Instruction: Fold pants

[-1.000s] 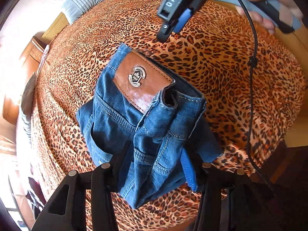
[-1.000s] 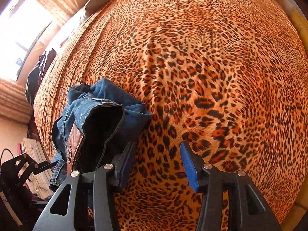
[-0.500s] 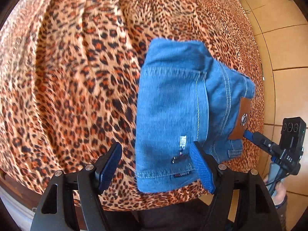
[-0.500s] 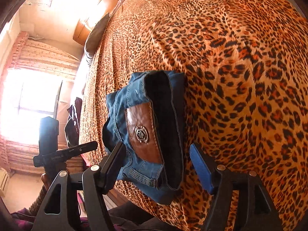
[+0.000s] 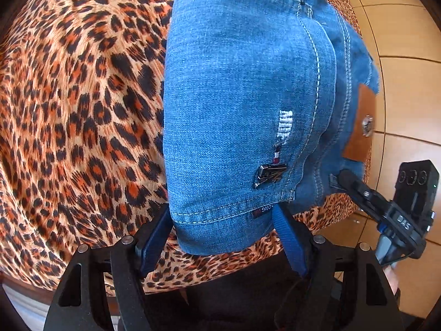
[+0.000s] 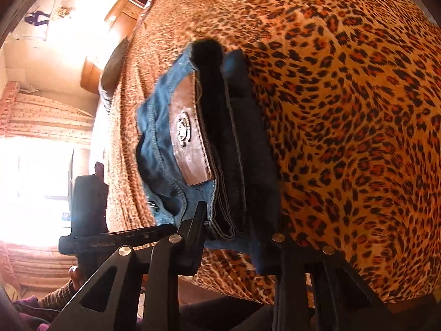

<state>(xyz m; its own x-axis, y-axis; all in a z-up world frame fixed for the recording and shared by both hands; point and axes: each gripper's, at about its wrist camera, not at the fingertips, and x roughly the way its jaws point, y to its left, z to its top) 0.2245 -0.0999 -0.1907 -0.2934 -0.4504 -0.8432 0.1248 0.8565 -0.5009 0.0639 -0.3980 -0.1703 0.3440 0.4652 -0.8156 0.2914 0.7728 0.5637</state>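
Folded blue jeans (image 5: 237, 110) at near edge of leopard-print bed cover (image 5: 82, 110), left gripper (image 5: 223, 237) wide open astride their near edge, right gripper (image 6: 234, 237) just closing onto waistband layers, wide bare cover beyond, tiled floor (image 5: 405, 69) beside.

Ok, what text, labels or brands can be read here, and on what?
"DAS": white, on the black right gripper, whose jaws have just been closing on the folded blue denim jeans.
"...GONG": upside down, its start blurred, on the dark-and-red hem tab.
Metal pocket badge and brown leather patch emblem: unreadable.
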